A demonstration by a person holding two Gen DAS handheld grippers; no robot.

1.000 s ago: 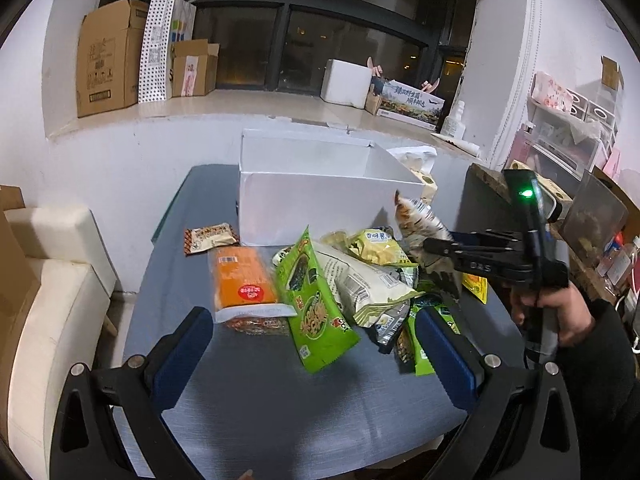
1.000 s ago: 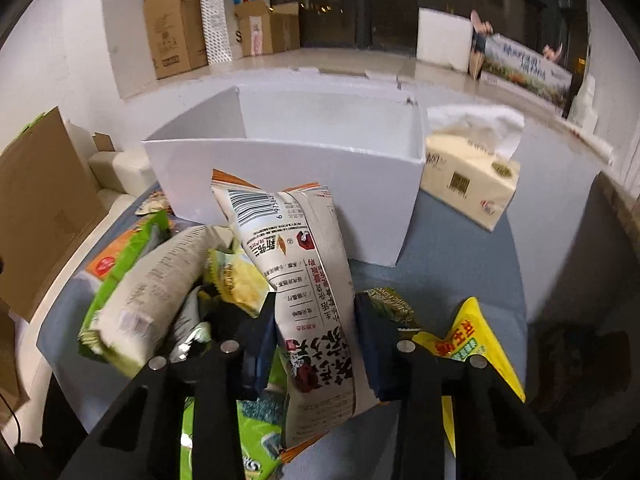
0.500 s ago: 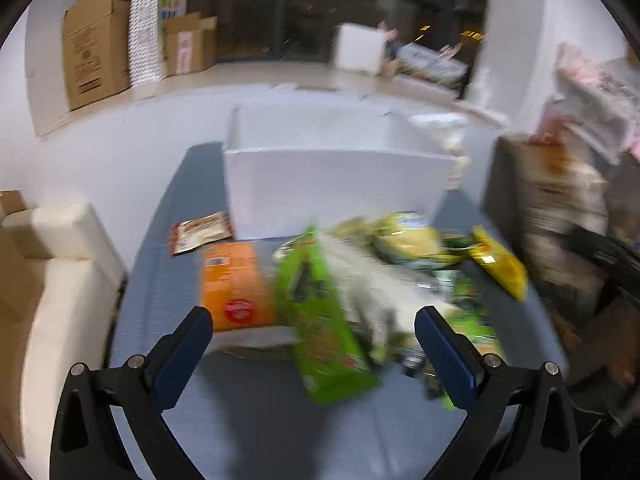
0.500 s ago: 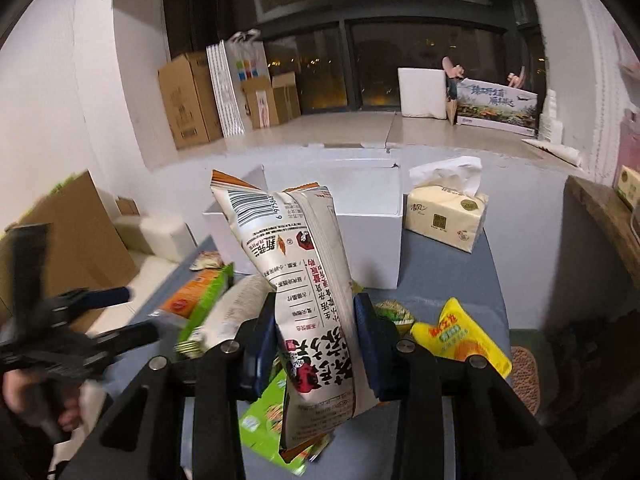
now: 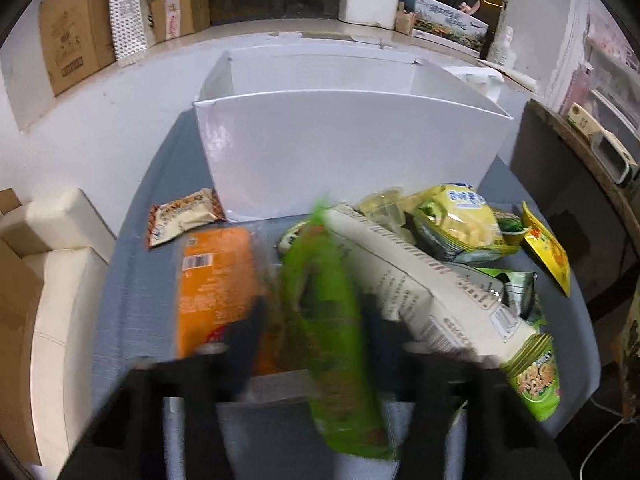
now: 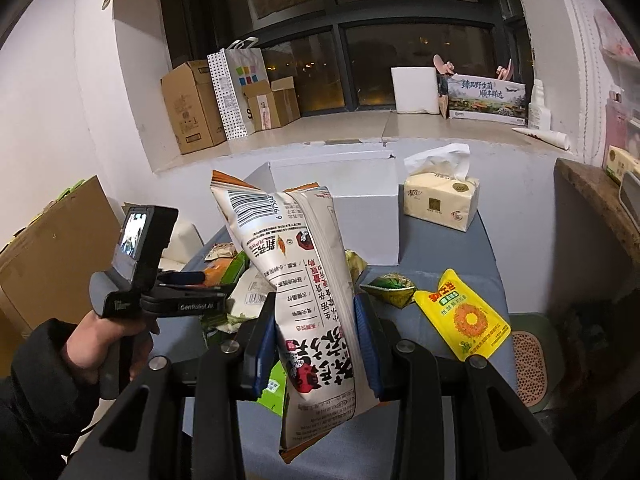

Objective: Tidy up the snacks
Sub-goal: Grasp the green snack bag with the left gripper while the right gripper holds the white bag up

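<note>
Left view: a second ago my left claw point(image 5: 312, 336) hung spread wide above the heap; now it has dropped in front of the white box point(image 5: 352, 148) and its blurred jaws have narrowed around the green bag point(image 5: 332, 320), though I cannot tell if they grip yet.

Right view: my right claw point(image 6: 316, 344) stays clenched on the white packet point(image 6: 308, 292), lifted higher, the box behind it, ready to drop in.

Tall white snack bag point(image 6: 308, 300) with barcode, upright, clamped at mid-height, open white box point(image 5: 348, 128) far on the table, green bag point(image 5: 336, 344) on edge near, orange packet point(image 5: 216, 284) flat, left, yellow pouch point(image 6: 462, 316) flat, right
</note>
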